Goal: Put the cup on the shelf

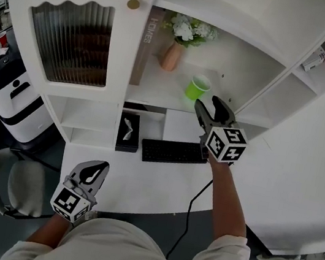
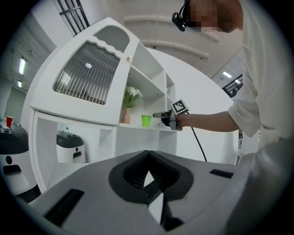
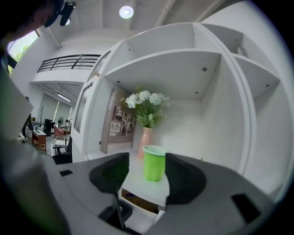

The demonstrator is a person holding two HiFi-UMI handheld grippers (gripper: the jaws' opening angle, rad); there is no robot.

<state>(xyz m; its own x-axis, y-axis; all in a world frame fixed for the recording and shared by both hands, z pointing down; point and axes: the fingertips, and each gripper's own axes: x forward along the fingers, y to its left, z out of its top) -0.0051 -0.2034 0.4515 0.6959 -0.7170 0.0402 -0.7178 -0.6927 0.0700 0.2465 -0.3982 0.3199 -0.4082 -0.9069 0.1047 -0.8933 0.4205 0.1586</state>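
Right gripper view: cup (image 3: 154, 163) stands upright on the shelf (image 3: 137, 186), just in front of the vase (image 3: 145, 140), long axis vertical, dead ahead of the right tongs (image 3: 144, 172) on their centre line. Those jaws stand apart and grip nothing, pads clear of the cup wall on both sides. Left tongs (image 2: 148, 176) are closed and empty, low over the surface (image 1: 140, 184) well away from the vase, so the right hand is nearer; my read is placement looks done and the next move is a straight pull-back without clipping the cup.
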